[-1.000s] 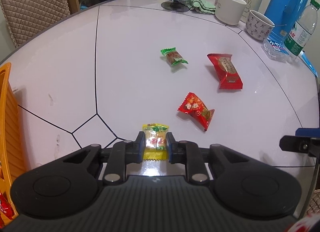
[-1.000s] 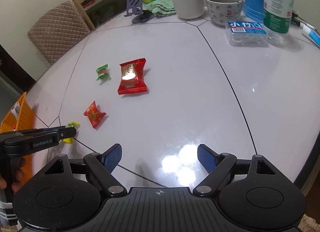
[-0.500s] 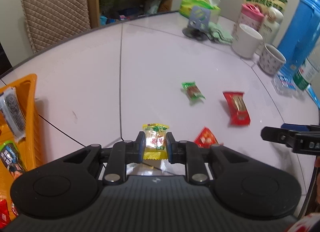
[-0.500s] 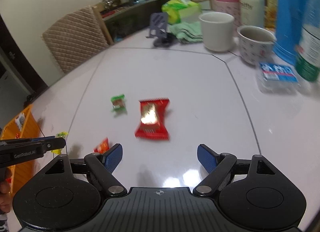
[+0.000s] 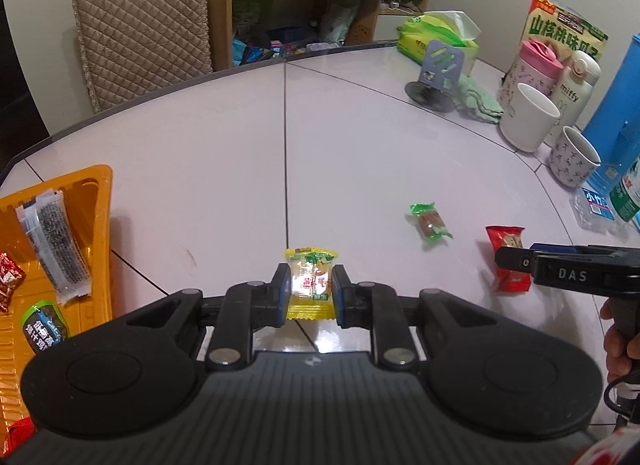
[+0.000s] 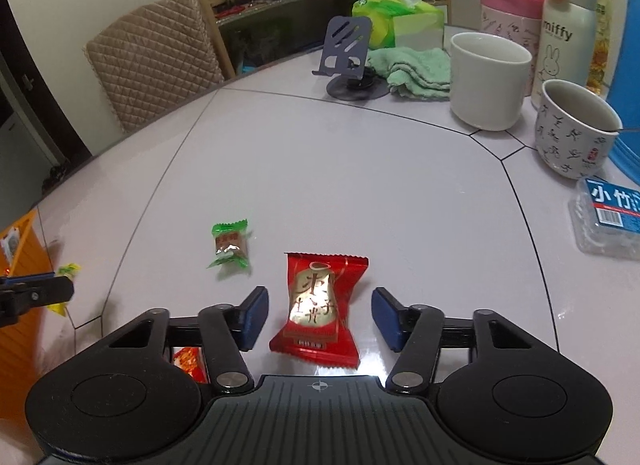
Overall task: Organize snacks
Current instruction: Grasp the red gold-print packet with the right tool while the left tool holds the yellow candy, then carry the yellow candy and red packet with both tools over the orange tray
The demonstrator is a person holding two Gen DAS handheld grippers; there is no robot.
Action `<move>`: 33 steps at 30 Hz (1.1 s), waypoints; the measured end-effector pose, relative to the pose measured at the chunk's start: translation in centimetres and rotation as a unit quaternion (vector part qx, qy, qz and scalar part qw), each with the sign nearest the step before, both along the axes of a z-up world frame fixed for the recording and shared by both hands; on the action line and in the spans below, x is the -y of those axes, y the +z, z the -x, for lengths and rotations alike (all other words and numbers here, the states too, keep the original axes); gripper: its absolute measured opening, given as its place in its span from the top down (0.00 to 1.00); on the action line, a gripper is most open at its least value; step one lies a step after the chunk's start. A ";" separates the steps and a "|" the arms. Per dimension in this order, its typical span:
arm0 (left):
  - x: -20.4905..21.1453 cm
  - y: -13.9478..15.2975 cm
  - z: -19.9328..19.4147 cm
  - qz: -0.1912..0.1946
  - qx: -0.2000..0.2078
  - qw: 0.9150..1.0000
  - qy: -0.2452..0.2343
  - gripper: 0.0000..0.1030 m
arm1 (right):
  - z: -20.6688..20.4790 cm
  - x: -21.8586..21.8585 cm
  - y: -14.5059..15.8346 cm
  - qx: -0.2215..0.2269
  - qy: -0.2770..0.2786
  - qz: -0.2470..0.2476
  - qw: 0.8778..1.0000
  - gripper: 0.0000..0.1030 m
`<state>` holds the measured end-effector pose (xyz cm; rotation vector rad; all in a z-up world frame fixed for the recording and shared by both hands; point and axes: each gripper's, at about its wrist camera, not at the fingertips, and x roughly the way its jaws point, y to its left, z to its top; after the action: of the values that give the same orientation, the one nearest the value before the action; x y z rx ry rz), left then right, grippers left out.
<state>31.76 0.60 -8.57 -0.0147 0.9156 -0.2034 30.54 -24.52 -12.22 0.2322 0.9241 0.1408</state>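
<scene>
At lower centre, your left tool (image 5: 310,289) clamps the yellow snack (image 5: 311,283); your right tool (image 6: 318,319) is closing around, not touching, the red packet (image 6: 316,309).

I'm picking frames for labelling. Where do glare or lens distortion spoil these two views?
Left wrist view: a lamp reflection glares on the table just below the yellow snack, whose wrapper front is washed out; fisheye curves the table edge. Right wrist view: glare whitens the gold patch on the red snack and the tabletop beside it; otherwise sharp.
</scene>
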 end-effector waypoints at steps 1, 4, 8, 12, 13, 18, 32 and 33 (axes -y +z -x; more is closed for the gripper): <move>-0.1 0.0 0.0 0.000 0.000 1.000 0.001 0.81 | -0.1 -0.1 -0.1 -0.002 0.001 0.003 1.000 0.48; -0.4 0.0 -0.1 0.001 0.000 1.000 0.003 0.81 | -0.3 -0.3 -0.5 -0.007 0.003 0.009 1.000 0.52; -0.5 -0.1 -0.2 0.001 -0.001 1.000 0.005 0.81 | -0.5 -0.5 -0.8 -0.011 0.006 0.013 1.000 0.63; -0.6 0.0 0.0 0.002 -0.001 1.000 0.006 0.81 | -0.4 -0.6 -0.6 -0.006 0.010 0.018 1.000 0.71; -0.6 0.0 0.1 0.002 -0.001 1.000 0.006 0.81 | -0.3 -0.6 -0.5 -0.006 0.010 0.018 1.000 0.71; -0.6 0.4 0.7 0.005 0.001 1.000 0.006 0.81 | 0.5 -0.3 0.5 0.005 0.012 0.010 1.000 0.73; -0.3 3.1 5.5 0.031 0.011 0.999 0.002 0.81 | 5.8 0.7 5.4 0.024 0.012 -0.020 0.999 0.73; -0.3 3.4 6.0 0.034 0.011 0.999 0.002 0.82 | 6.4 0.6 5.8 0.025 0.014 -0.022 0.999 0.73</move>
<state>25.78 0.92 -5.19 -0.0776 0.8856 -0.2317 24.18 -25.13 -6.46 0.2550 0.8760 0.1924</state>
